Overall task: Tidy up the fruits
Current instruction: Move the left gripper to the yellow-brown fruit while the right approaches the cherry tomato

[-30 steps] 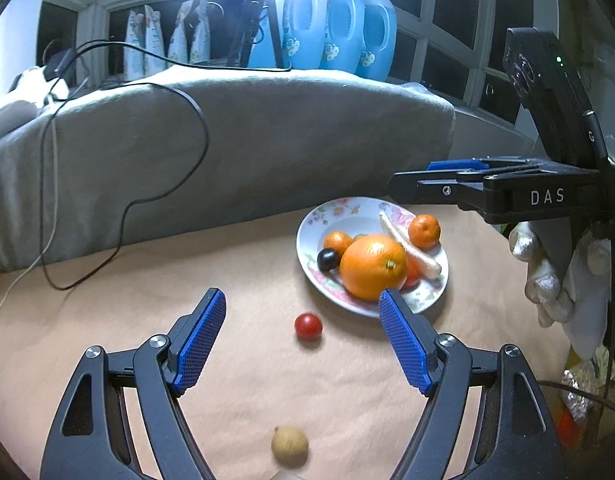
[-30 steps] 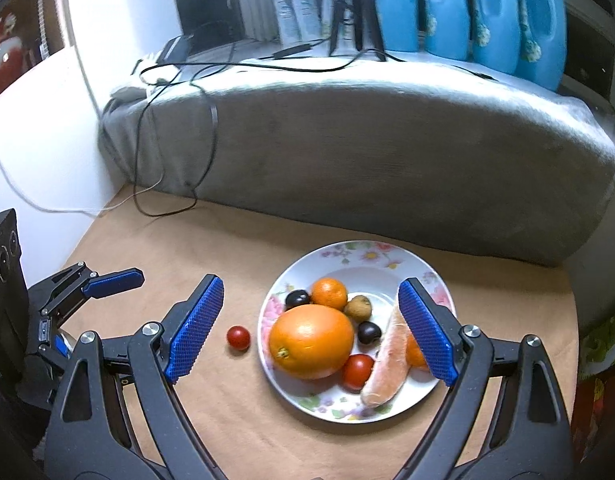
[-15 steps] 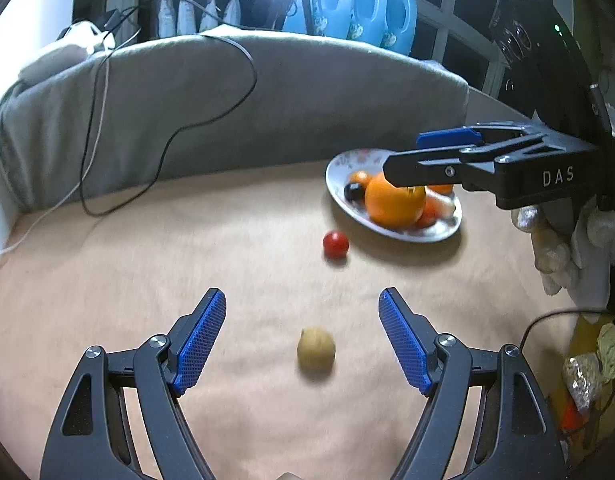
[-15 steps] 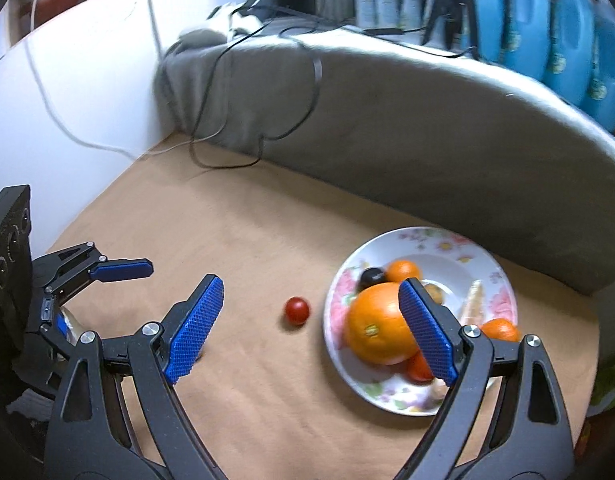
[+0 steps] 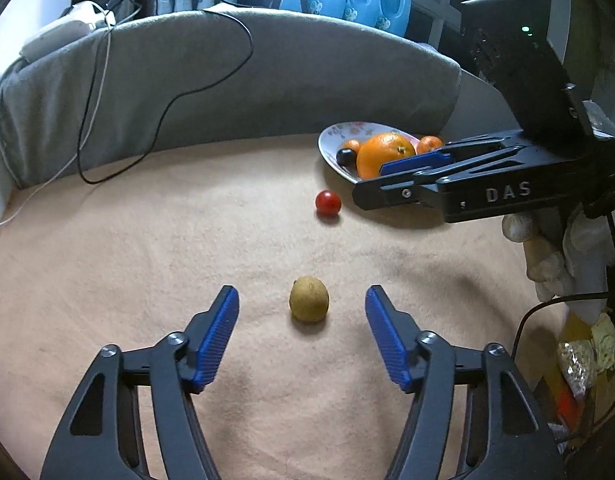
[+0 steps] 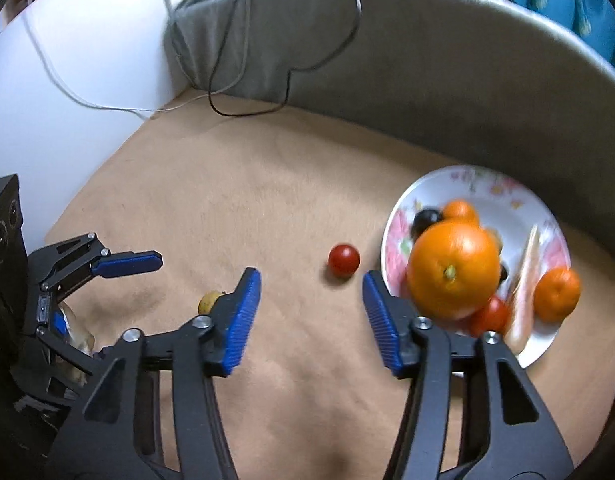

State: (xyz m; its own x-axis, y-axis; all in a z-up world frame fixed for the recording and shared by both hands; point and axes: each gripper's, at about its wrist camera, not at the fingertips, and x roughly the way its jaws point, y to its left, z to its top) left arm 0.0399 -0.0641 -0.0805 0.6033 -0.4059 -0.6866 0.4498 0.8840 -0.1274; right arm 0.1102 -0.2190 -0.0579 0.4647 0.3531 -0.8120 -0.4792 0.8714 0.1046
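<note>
The left gripper (image 5: 302,312) is spread wide and holds nothing; the small tan fruit (image 5: 309,299) lies on the cloth between its fingertips, touching neither. The right gripper (image 6: 311,292) is equally wide and empty, the cherry tomato (image 6: 343,260) just beyond its tips at 12 o'clock. The fruit plate (image 6: 507,200) sits at 2 o'clock.

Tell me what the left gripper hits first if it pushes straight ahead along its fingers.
Probably the small tan fruit: it lies on the cloth just ahead of the open left gripper, centred between its blue pads. The red cherry tomato sits farther on, slightly right of that line. Height above the cloth is unclear.
</note>
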